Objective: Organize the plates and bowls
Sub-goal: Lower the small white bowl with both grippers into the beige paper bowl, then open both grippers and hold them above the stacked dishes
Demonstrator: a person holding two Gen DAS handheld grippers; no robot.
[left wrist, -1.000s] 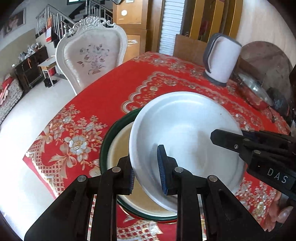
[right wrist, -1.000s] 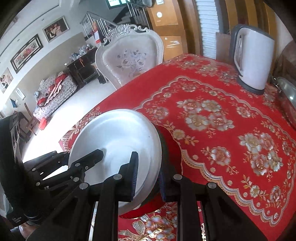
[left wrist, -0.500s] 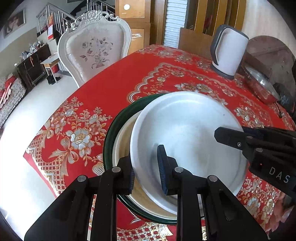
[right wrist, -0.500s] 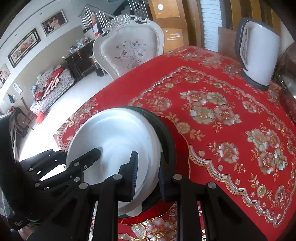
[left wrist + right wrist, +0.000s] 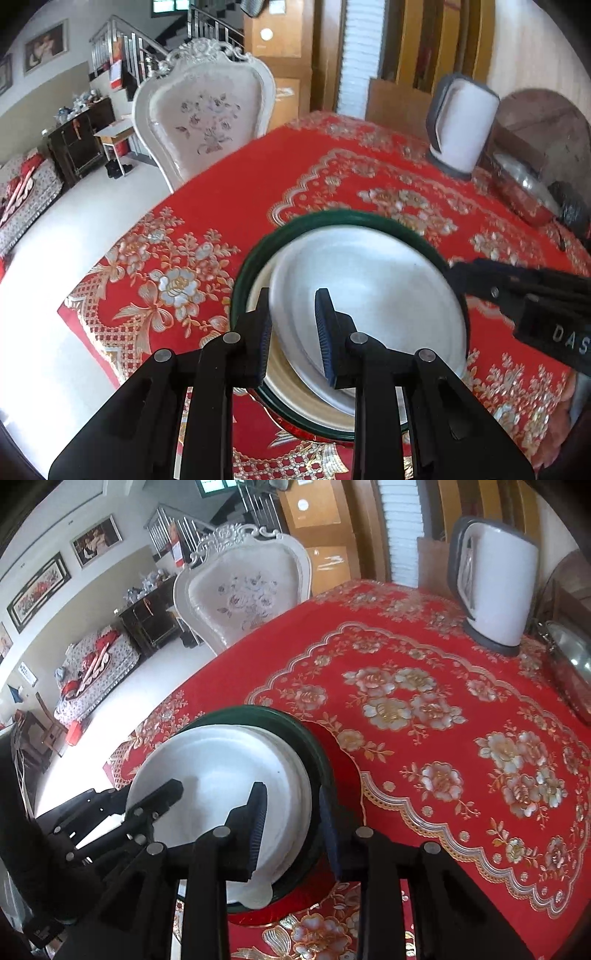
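- left gripper [image 5: 291,332]: jaws parted, straddling near-left rim of the shallow white round plate [image 5: 369,306]; pads look off the rim, grip released
- right gripper [image 5: 291,827]: jaws parted around right rim of white plate [image 5: 221,797]; outer finger outside the green rim; contact hard to tell
- white plate sits inside the wide green-rimmed cream bowl [image 5: 258,258], directly ahead of both grippers
- bowl rests on the red floral tablecloth [image 5: 221,206]
- white electric kettle [image 5: 495,590] far ahead-right of right gripper
- ornate white chair [image 5: 207,114] far ahead-left of left gripper
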